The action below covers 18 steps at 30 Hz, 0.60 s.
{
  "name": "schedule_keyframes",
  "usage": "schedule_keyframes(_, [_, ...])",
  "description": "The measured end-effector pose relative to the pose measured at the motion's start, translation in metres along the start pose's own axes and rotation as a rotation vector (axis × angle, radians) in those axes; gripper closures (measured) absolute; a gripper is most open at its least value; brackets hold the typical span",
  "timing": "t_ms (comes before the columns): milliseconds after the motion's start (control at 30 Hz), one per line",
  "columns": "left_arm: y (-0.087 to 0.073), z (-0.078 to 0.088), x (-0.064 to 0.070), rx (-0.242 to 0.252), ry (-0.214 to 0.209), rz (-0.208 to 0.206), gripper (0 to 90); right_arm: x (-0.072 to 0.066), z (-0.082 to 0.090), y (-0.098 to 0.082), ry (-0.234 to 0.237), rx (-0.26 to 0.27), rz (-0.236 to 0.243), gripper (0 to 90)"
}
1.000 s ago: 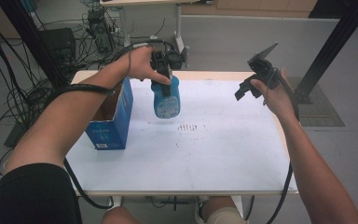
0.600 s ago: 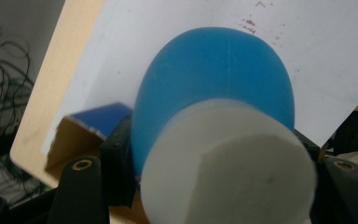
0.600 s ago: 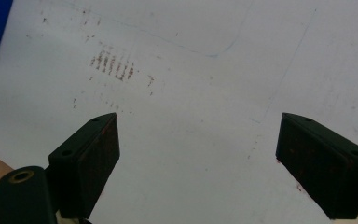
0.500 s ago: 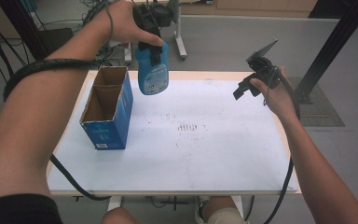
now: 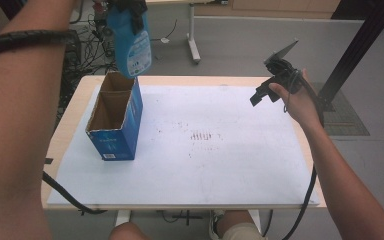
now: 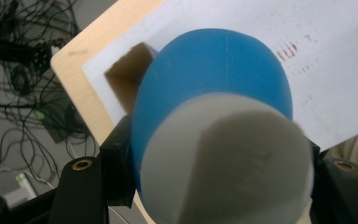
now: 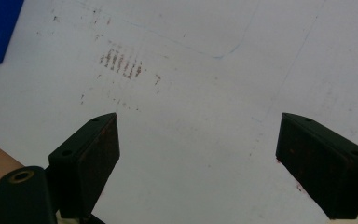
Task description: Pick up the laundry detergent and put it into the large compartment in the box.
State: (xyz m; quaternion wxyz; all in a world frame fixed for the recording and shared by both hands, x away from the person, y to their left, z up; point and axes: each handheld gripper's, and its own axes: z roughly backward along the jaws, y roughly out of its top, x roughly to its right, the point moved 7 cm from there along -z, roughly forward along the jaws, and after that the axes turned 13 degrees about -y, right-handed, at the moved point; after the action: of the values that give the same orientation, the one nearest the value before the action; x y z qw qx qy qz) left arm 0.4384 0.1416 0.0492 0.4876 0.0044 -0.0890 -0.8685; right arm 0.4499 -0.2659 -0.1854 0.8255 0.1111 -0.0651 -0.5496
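Now my left gripper [image 5: 128, 11] clamps the blue bottle [image 5: 129, 42] high above the open box [image 5: 114, 116]; I'd lower it straight, base first, while my right gripper [image 5: 272, 82] waits wide apart

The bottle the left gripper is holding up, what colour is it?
Blue bottle with a white cap, clamped in the left gripper; the left gripper view shows it best.

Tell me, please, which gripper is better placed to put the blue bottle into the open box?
Left. The left gripper is shut on the blue bottle, which hangs just above the open blue box. The right gripper is open, holds nothing and hovers at the table's far right side.
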Motion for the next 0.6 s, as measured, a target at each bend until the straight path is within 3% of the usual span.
schedule_keyframes(233, [-0.016, 0.021, -0.022, 0.064, 0.014, 0.172, 37.4, -0.002, 0.006, 0.003, -0.008, 0.003, 0.006, 13.5])
schedule_keyframes(600, [-0.04, 0.033, -0.047, 0.104, 0.015, 0.374, 37.4, -0.004, 0.006, 0.004, -0.01, -0.002, 0.023, 13.5])
